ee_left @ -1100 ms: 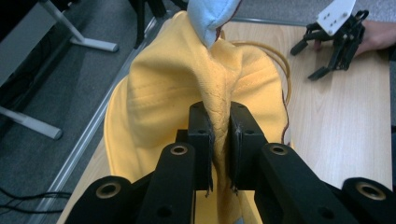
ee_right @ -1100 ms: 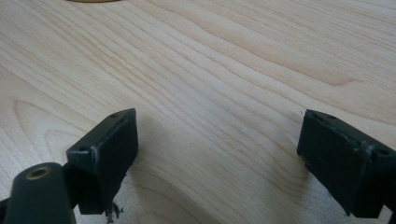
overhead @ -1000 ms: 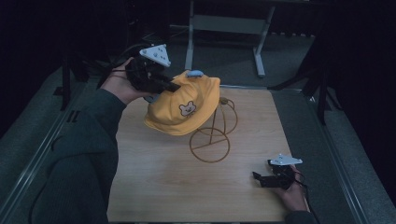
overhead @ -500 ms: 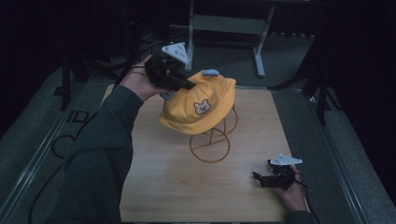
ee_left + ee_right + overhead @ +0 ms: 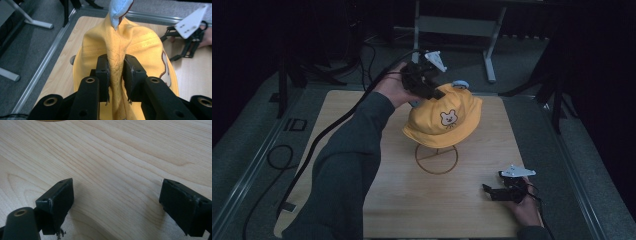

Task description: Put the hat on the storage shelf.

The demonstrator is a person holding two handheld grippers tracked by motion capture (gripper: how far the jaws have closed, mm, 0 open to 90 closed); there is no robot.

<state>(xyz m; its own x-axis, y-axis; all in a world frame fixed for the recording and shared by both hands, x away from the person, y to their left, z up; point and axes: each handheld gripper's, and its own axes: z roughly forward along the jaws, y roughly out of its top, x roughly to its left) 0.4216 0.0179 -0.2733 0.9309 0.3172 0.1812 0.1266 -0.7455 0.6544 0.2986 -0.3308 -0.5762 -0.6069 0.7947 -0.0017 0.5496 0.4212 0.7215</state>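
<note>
While the high view shows the yellow hat (image 5: 442,120) sitting over the wire stand (image 5: 436,158) at the table's (image 5: 362,150) far middle, the left gripper view catches the detail: a fold of yellow fabric pinched between the left gripper (image 5: 116,72) pads, jaws just easing apart yet pressing the cloth, blue ear tip (image 5: 118,10) poking up beyond. Right gripper (image 5: 504,190) rests at the near right corner, close to the table edge, and its own view shows jaws spread wide over bare wood. Plenty of open board lies near and left of the stand's ring.
</note>
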